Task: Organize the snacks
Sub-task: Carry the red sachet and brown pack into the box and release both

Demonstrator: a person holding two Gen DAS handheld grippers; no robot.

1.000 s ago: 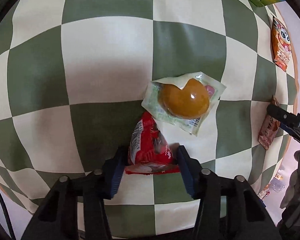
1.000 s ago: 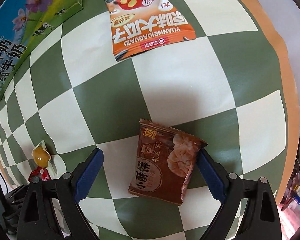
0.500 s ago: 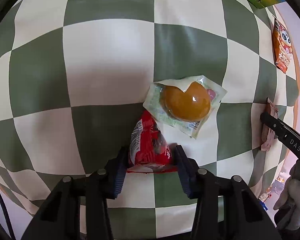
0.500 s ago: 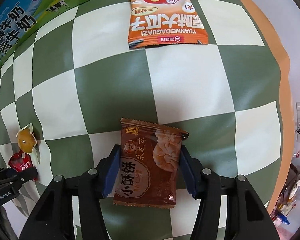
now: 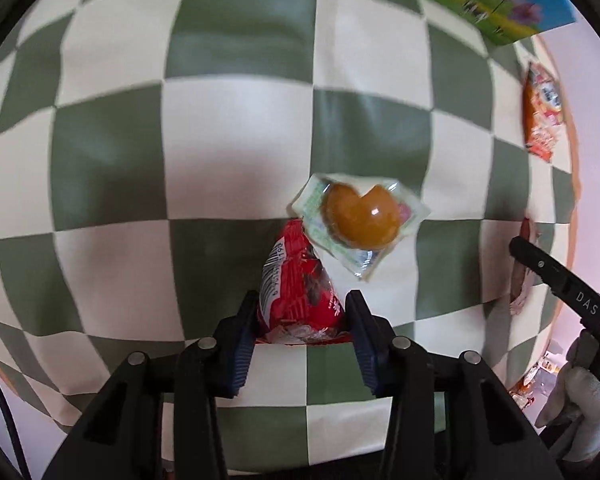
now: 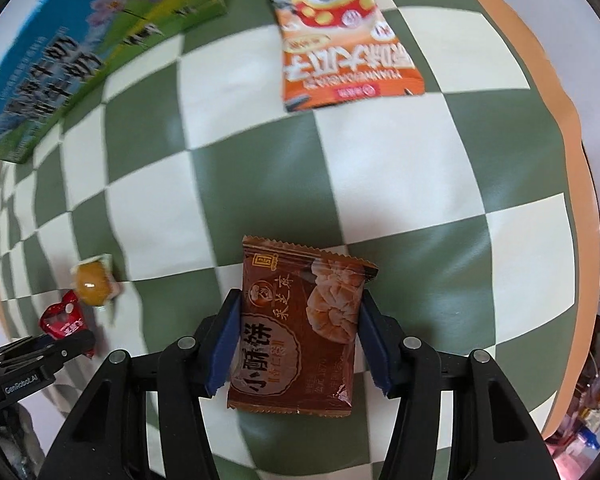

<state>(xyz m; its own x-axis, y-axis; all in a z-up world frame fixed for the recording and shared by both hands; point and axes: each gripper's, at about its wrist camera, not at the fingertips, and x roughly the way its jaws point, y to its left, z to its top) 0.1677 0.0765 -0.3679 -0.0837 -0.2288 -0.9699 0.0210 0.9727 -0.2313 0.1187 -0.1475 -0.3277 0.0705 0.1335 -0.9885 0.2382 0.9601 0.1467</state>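
My left gripper (image 5: 302,300) is shut on a red snack packet (image 5: 296,280), whose tip touches a clear-wrapped orange jelly cup (image 5: 360,216) lying on the green-and-cream checked cloth (image 5: 240,140). My right gripper (image 6: 300,300) points down, shut on a brown pastry packet (image 6: 296,320), its blue pads pressing both long sides. The right wrist view also shows the jelly cup (image 6: 92,280), the red packet (image 6: 62,318) and the left gripper (image 6: 60,344) at the lower left. The left wrist view is blurred.
An orange seed packet with a panda (image 6: 348,40) lies at the far side, and a blue-green milk carton (image 6: 80,72) lies at the far left. The table's orange rim (image 6: 572,160) curves along the right. A gloved hand (image 5: 580,392) holds the right gripper.
The right jaws, wide apart a second ago, have closed on the brown packet. The left jaws have tightened on the red packet. Both grippers have risen a little from the cloth.
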